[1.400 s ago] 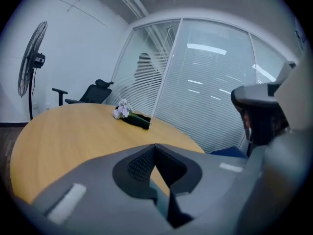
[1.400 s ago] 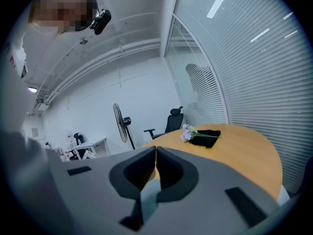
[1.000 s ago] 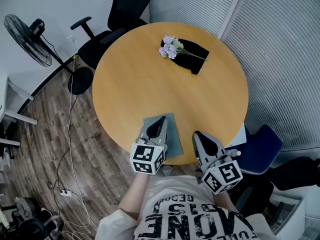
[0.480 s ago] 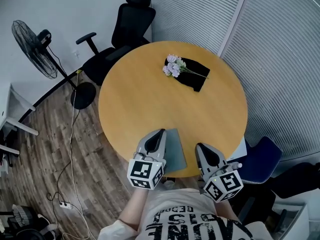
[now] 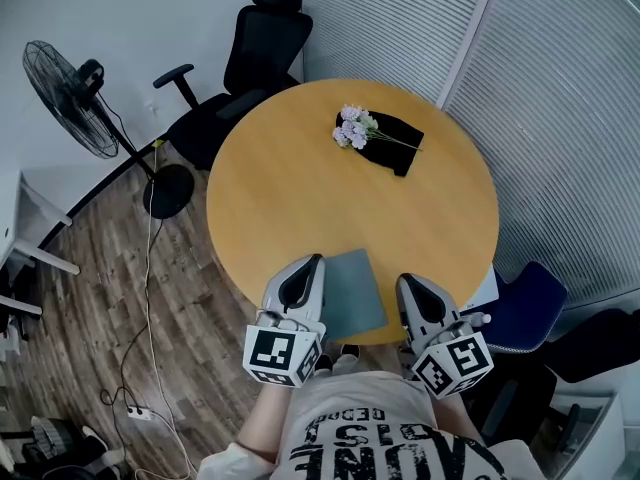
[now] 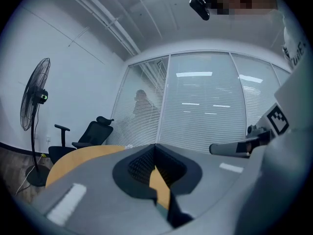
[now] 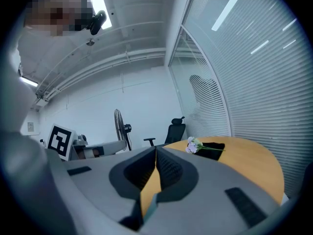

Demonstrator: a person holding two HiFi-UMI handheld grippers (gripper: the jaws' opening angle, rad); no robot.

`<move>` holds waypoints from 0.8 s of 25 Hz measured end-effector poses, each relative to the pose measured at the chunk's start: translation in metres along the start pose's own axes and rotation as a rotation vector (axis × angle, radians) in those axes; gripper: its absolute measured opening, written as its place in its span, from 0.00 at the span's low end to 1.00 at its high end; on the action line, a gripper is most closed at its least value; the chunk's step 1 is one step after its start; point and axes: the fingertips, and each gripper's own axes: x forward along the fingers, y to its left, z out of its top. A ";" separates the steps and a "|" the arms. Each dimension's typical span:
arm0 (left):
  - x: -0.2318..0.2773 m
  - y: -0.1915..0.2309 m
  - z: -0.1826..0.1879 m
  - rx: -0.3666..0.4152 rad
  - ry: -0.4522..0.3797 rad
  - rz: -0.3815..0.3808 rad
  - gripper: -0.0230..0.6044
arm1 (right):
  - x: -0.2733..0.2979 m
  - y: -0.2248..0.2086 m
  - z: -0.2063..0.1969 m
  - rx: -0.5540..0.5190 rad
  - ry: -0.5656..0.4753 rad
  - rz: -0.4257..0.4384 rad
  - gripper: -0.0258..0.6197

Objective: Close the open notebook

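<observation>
A grey-green notebook [image 5: 351,292] lies closed and flat at the near edge of the round wooden table [image 5: 300,188]. My left gripper [image 5: 304,265] hovers at the notebook's left edge. Its jaws are shut with nothing between them, and the left gripper view shows the tips meeting [image 6: 155,146]. My right gripper [image 5: 412,284] hangs just right of the notebook, over the table's rim. It is shut and empty as well [image 7: 156,149]. Neither gripper touches the notebook.
Purple flowers [image 5: 352,128] lie on a black cloth [image 5: 397,134] at the table's far side. A black office chair [image 5: 255,43] and a standing fan [image 5: 65,88] are at the far left, and a blue chair [image 5: 525,308] stands at the right. Blinds line the back wall.
The left gripper has lifted off the notebook and drawn back towards the person, uncovering the cover. The right gripper has also pulled back a little. The notebook has stayed put.
</observation>
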 end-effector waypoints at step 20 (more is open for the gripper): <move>-0.051 0.002 0.017 0.014 -0.007 -0.009 0.05 | -0.014 0.030 0.025 -0.008 -0.070 -0.055 0.06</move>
